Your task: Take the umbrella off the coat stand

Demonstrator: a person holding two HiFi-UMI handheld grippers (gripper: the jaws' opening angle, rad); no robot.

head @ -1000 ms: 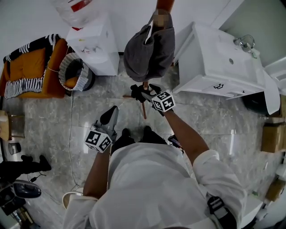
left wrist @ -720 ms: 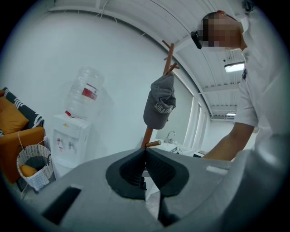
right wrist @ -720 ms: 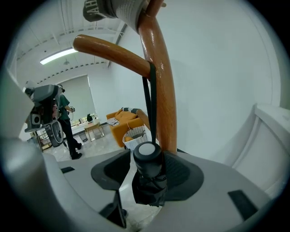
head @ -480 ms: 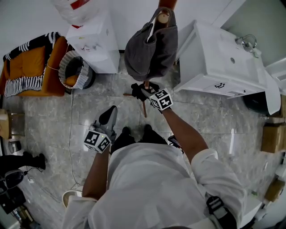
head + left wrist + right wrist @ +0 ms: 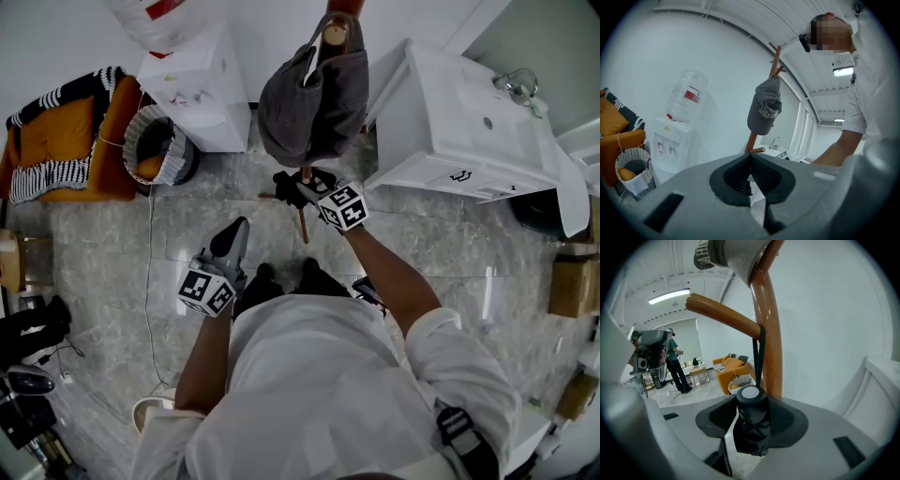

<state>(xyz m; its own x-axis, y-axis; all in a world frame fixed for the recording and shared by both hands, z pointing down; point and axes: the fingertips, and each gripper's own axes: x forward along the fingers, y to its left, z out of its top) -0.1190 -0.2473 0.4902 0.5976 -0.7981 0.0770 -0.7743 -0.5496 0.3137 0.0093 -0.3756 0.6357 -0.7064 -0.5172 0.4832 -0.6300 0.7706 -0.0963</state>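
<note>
Outstretched right gripper (image 5: 302,190) has closed on umbrella (image 5: 751,420).

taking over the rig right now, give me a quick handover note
Left gripper: shut, empty, apart from the stand.
Right gripper: jaws closed on the folded black umbrella.
Umbrella: hangs by its strap from a peg of the coat stand. A grey cap hangs higher up.
Done: umbrella gripped.
Left: slide the strap off the end of the peg and bring the umbrella clear, probably best without knocking the cap.
</note>
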